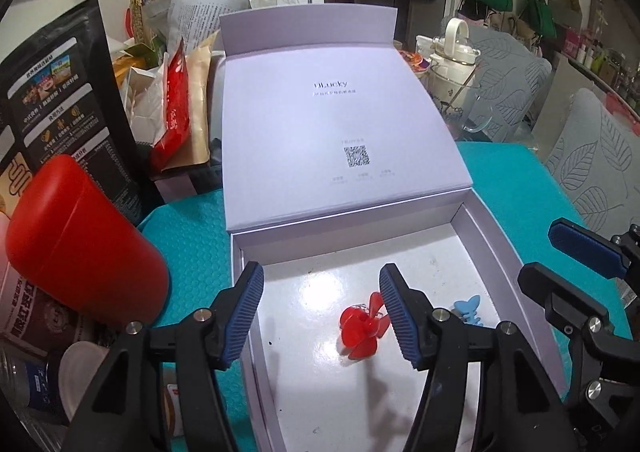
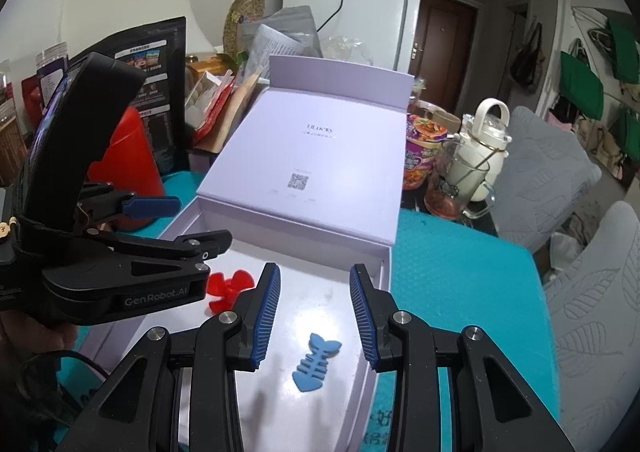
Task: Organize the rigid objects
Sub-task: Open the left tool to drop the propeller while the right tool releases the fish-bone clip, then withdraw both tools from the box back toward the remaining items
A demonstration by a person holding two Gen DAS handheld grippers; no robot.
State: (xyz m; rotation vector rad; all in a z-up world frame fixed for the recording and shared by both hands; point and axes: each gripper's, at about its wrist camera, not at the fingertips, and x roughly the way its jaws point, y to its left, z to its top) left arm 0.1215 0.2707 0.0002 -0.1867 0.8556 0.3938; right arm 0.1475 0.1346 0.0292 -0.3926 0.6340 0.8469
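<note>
Both tongs, left (image 1: 322, 316) and right (image 2: 316, 316), hung released; withdrawing carelessly could knock the propeller (image 1: 364, 326) or fishbone (image 2: 316, 362) from the box (image 1: 476, 228).

Lay between black, blue-padded tongs: red propeller (image 1: 365, 328), light-blue fishbone (image 2: 316, 364) (ribbed), inside pale lilac box (image 1: 504, 252); beyond, teal dimpled mat (image 1: 192, 252).

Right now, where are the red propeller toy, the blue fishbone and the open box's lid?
red propeller (image 1: 362, 330), left wrist view, on the hub where its blades meet.
blue fishbone (image 2: 314, 364), right wrist view, on the middle of its spine.
lid (image 1: 340, 120), left wrist view, on its bare inner face above the square code.
</note>
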